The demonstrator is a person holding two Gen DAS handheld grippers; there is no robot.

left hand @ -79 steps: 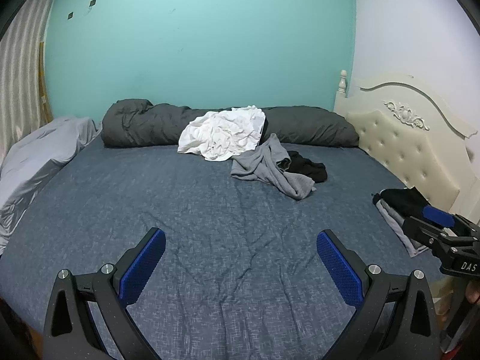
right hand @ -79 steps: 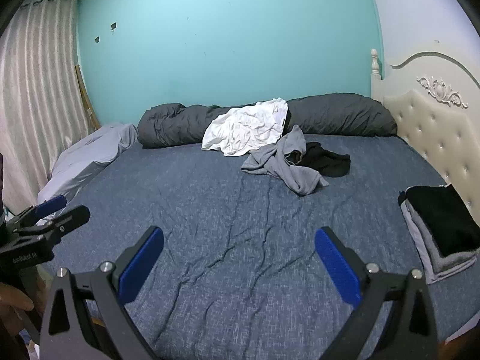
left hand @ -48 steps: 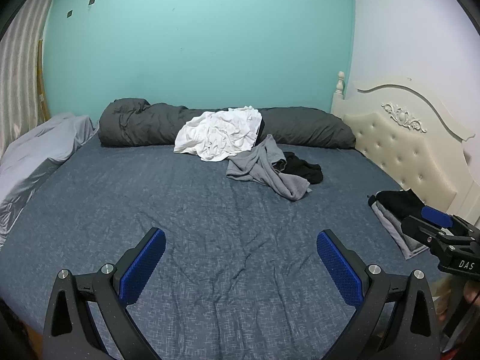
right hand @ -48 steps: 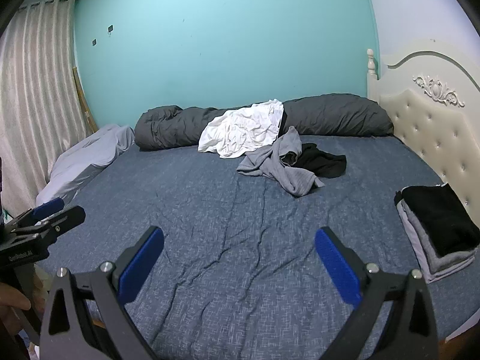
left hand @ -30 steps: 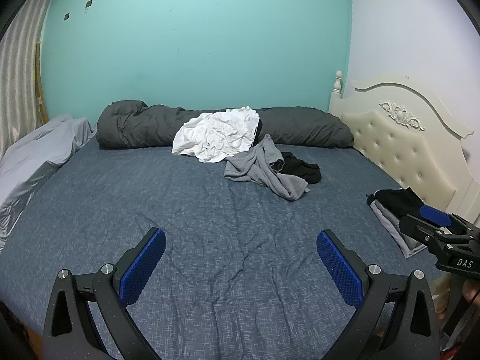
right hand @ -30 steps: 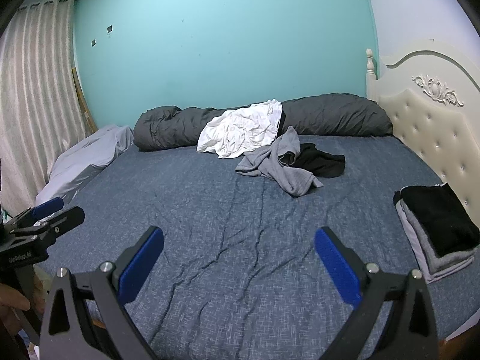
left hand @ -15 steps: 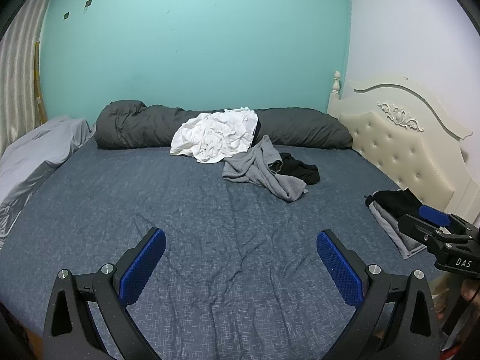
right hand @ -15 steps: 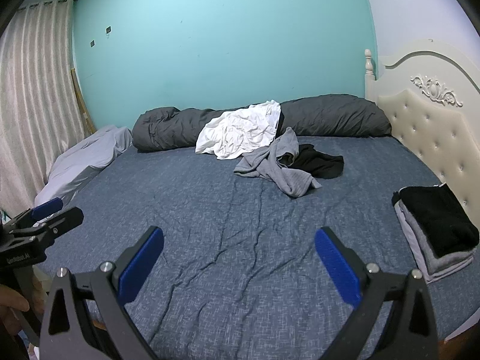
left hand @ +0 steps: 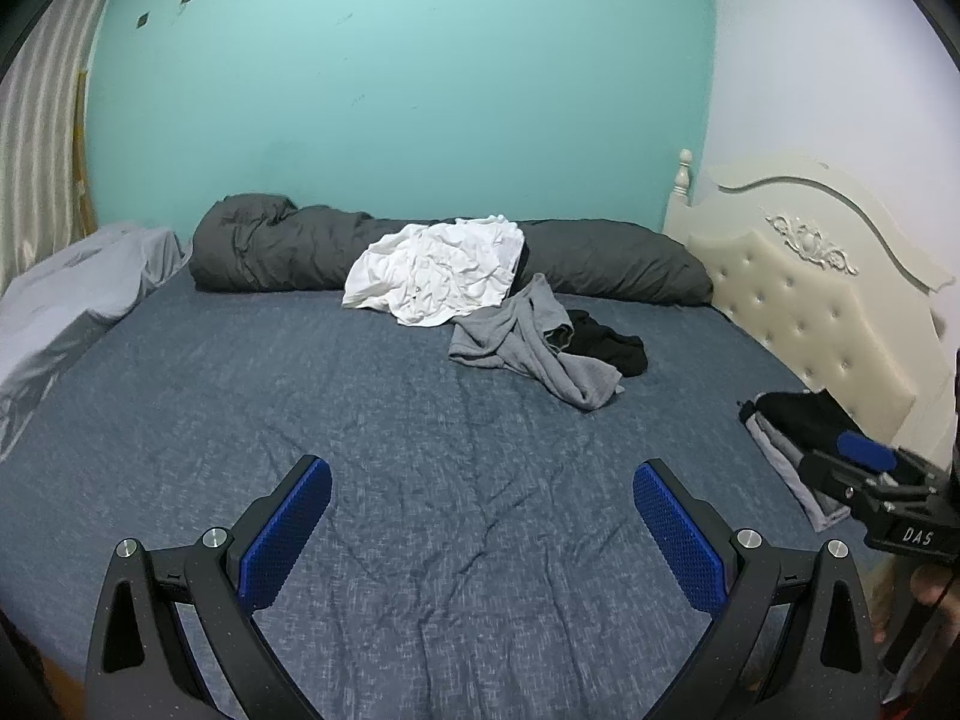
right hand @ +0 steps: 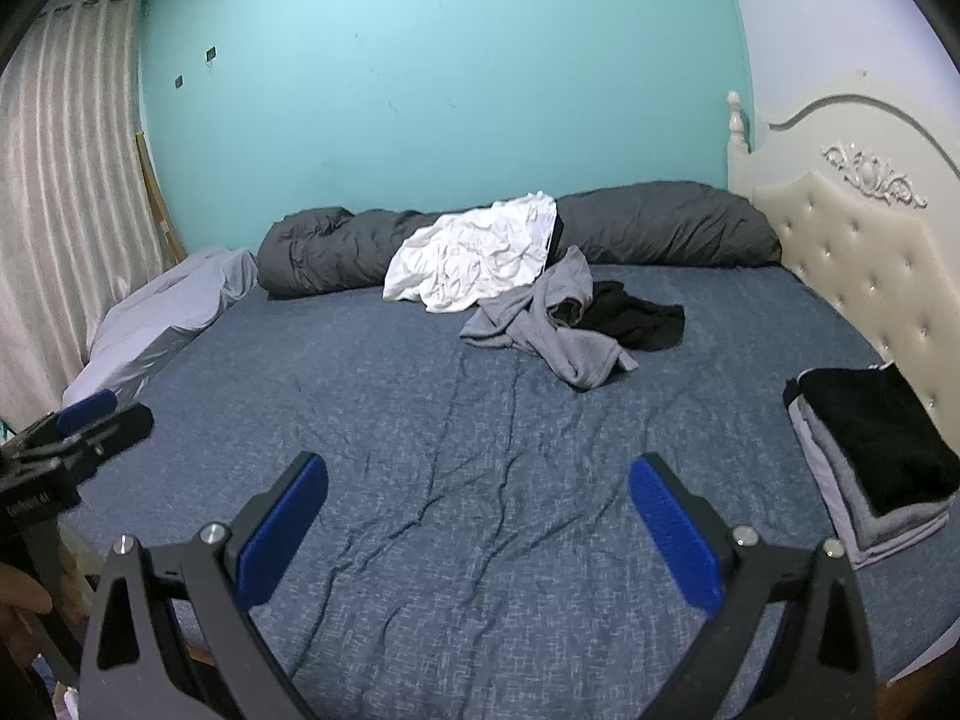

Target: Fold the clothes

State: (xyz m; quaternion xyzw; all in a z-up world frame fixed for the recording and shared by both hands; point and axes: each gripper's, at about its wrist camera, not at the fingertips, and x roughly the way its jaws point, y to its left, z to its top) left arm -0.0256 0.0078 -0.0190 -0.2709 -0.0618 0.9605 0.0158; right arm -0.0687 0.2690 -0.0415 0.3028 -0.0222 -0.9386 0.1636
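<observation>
Now, curtain [right hand: 66, 228]: pale, striped, hanging at nine o'clock in the right wrist view, beside the teal wall [right hand: 432, 72];
Light grey bedding [left hand: 66, 294]: bunched at the bed's nine o'clock edge;
Left tool [left hand: 480, 516]: blue pads spread wide, nothing between them, over bare blue sheet at six o'clock; also seen at eight o'clock in the right wrist view [right hand: 78, 420];
Bed [left hand: 360, 408]: blue-grey sheet, lightly creased;
Dark duvet [left hand: 276, 246]: rolled along the far edge at twelve o'clock, against the wall;
White garment [left hand: 438, 270]: crumpled, draped on the duvet's front at twelve o'clock;
Grey garment [left hand: 528, 342]: loose heap just right of the white one, touching it;
Black garment [left hand: 612, 345]: crumpled, tucked against the grey one at one o'clock;
Right tool [right hand: 477, 516]: blue pads wide apart, empty, over the sheet at six o'clock; seen at four o'clock in the left wrist view [left hand: 864, 462];
Folded stack [right hand: 870, 450]: black piece on top of grey ones, at three o'clock by the headboard;
Headboard [right hand: 864, 240]: cream, tufted, at two o'clock.
</observation>
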